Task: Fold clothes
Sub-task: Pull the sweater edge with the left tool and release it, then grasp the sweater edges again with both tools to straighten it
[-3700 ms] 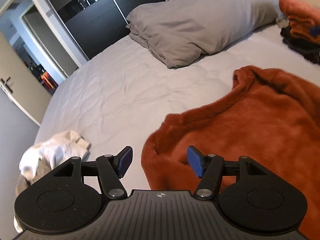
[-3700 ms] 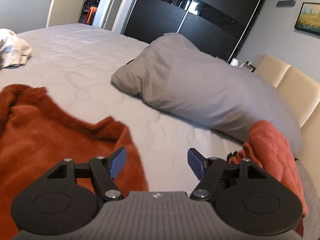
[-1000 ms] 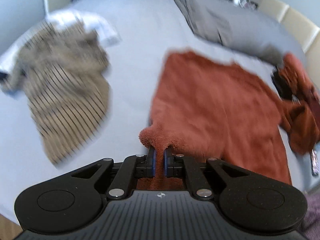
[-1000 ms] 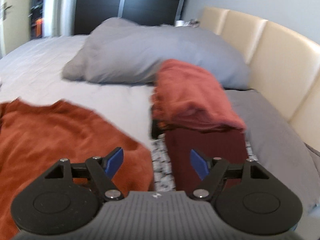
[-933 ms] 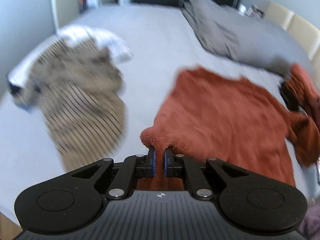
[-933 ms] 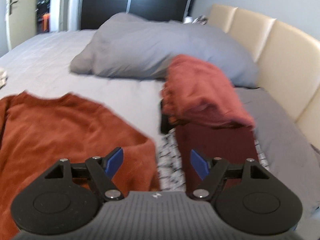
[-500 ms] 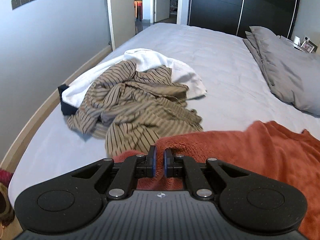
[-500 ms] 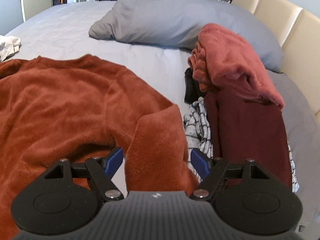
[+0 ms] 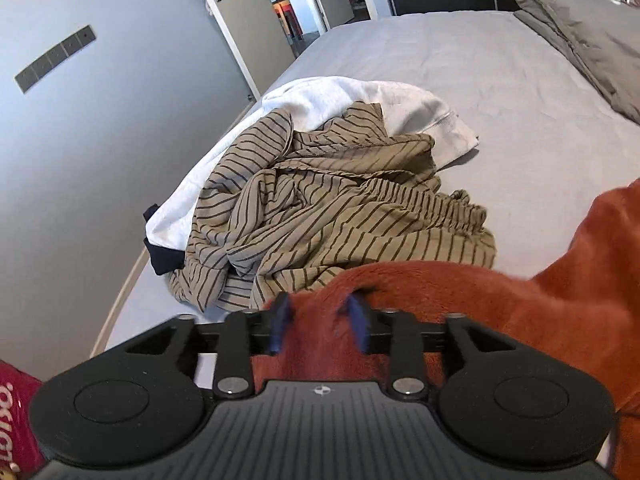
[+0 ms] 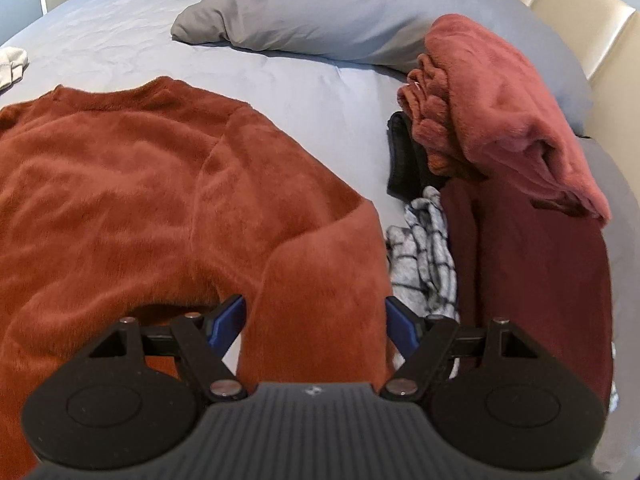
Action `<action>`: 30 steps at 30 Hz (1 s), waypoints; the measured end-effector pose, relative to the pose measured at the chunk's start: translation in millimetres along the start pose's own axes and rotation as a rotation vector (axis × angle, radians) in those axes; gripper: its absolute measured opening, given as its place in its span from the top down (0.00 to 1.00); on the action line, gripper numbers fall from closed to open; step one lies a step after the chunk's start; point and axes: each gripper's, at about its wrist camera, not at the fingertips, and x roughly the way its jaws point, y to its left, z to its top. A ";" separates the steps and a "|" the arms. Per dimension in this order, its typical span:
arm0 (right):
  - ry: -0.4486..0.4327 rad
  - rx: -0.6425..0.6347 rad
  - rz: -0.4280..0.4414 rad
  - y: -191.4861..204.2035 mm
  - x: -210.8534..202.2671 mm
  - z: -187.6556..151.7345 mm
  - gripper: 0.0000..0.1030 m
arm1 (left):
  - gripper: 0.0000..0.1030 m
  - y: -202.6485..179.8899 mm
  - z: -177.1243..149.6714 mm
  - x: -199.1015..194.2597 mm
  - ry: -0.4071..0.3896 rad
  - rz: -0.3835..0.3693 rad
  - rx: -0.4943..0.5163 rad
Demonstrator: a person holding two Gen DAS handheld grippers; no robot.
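A rust-orange fleece sweater (image 10: 140, 168) lies spread on the grey bed (image 9: 480, 80). In the left wrist view its bunched edge (image 9: 480, 300) runs between the fingers of my left gripper (image 9: 318, 320). That gripper's jaws are opening, and the blurred blue pads stand apart on either side of the fabric. In the right wrist view my right gripper (image 10: 316, 322) is open wide just above the sweater's sleeve (image 10: 320, 272). The sleeve fills the gap between the pads, and they do not squeeze it.
A crumpled tan striped garment (image 9: 320, 208) over a white one (image 9: 340, 96) lies by the bed's left edge. Right of the sleeve sit a pink-red fleece (image 10: 500, 100), a maroon piece (image 10: 540, 272) and checked cloth (image 10: 428, 256). A grey pillow (image 10: 340, 4) lies beyond.
My left gripper carried the sweater's edge left toward the striped pile, and its jaws have now parted. My right gripper sank onto the sleeve, which now lies between its fingers.
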 end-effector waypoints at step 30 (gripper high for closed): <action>0.085 0.130 0.088 -5.0 116.0 43.3 0.40 | 0.77 -163.0 -21.3 55.4 0.137 -0.419 0.198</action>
